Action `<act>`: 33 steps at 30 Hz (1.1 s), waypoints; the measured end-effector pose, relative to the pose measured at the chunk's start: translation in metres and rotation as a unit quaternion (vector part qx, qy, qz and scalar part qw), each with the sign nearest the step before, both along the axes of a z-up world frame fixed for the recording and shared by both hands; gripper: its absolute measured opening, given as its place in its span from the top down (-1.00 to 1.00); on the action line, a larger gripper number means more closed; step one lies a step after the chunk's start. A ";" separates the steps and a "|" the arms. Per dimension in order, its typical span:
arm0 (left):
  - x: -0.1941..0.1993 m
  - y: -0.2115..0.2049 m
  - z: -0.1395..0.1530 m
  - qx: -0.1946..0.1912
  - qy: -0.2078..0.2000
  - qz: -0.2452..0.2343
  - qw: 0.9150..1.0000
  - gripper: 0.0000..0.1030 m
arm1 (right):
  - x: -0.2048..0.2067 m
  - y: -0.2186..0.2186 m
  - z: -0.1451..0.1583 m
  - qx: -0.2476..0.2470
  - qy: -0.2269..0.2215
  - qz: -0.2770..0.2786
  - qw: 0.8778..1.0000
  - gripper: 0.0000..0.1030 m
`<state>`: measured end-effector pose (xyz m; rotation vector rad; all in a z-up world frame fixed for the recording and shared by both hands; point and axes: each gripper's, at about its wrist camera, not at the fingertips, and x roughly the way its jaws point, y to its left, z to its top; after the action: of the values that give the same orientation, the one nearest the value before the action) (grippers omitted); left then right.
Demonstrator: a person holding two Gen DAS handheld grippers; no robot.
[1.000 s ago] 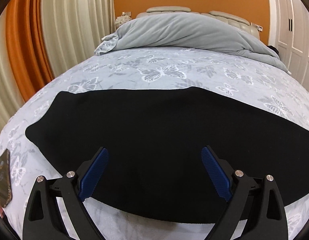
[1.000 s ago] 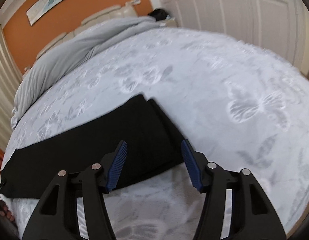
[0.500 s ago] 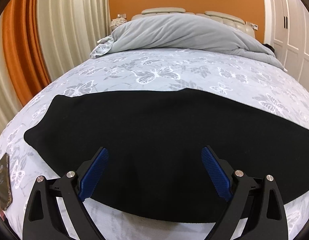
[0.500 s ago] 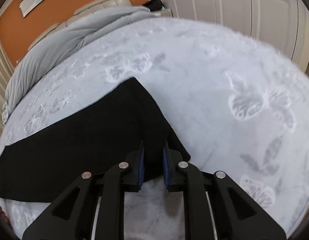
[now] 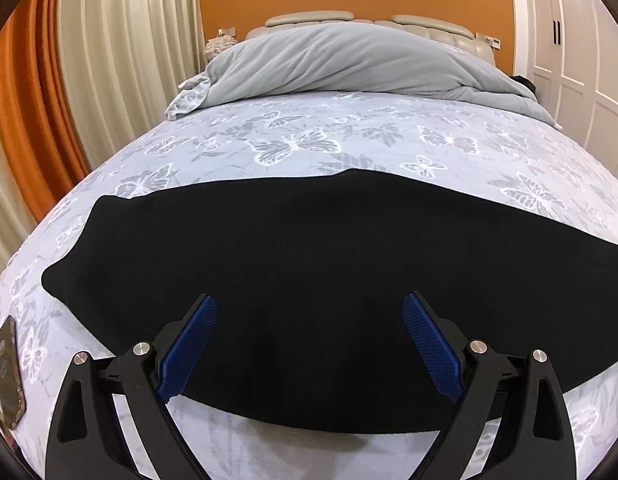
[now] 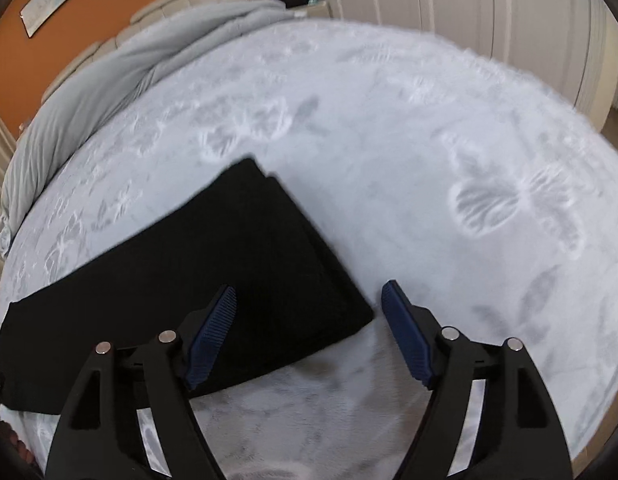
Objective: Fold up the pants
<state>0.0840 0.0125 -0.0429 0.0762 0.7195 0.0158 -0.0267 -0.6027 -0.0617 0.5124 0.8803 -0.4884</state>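
Note:
Black pants (image 5: 309,264) lie flat across the butterfly-print bed cover (image 5: 293,144), folded lengthwise into one long band. My left gripper (image 5: 309,308) hovers open over the near edge of the band's wide part, nothing between its blue pads. In the right wrist view the leg end of the pants (image 6: 245,264) points toward the bed's middle. My right gripper (image 6: 309,296) is above the near corner of that end with its jaws opening; the corner lies between the pads without being pressed.
A grey duvet (image 5: 349,64) is bunched at the headboard end. A phone (image 5: 7,372) lies on the cover at the far left. Curtains (image 5: 89,60) hang on the left, white wardrobe doors (image 6: 469,4) stand beyond the bed.
The right gripper closed over the leg-end corner half a second ago and now stands wide apart again. The left gripper stayed open and kept its place.

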 end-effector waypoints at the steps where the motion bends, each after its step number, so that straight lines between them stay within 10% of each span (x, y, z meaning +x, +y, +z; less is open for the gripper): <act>1: 0.000 0.000 0.000 -0.001 0.001 0.000 1.000 -0.79 | 0.001 0.001 -0.001 -0.001 -0.004 0.001 1.000 -0.57; 6: 0.002 0.001 0.000 -0.005 0.004 0.003 1.000 -0.79 | -0.002 0.000 0.002 0.030 -0.042 -0.004 0.999 0.56; 11: 0.005 0.004 0.002 -0.009 0.010 0.008 1.000 -0.79 | -0.004 0.015 0.032 0.053 -0.100 -0.008 0.994 0.58; 19: 0.001 0.010 0.018 -0.017 0.000 -0.008 1.000 -0.79 | 0.043 0.134 0.117 0.048 -0.184 0.133 0.973 0.58; 33: 0.002 0.016 0.030 -0.030 0.016 -0.022 0.999 -0.79 | 0.121 0.325 0.128 0.043 -0.145 0.307 0.940 0.58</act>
<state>0.0863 0.0280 -0.0125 0.0355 0.7491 -0.0494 0.0940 -0.2781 0.0664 0.3504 0.7294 0.1958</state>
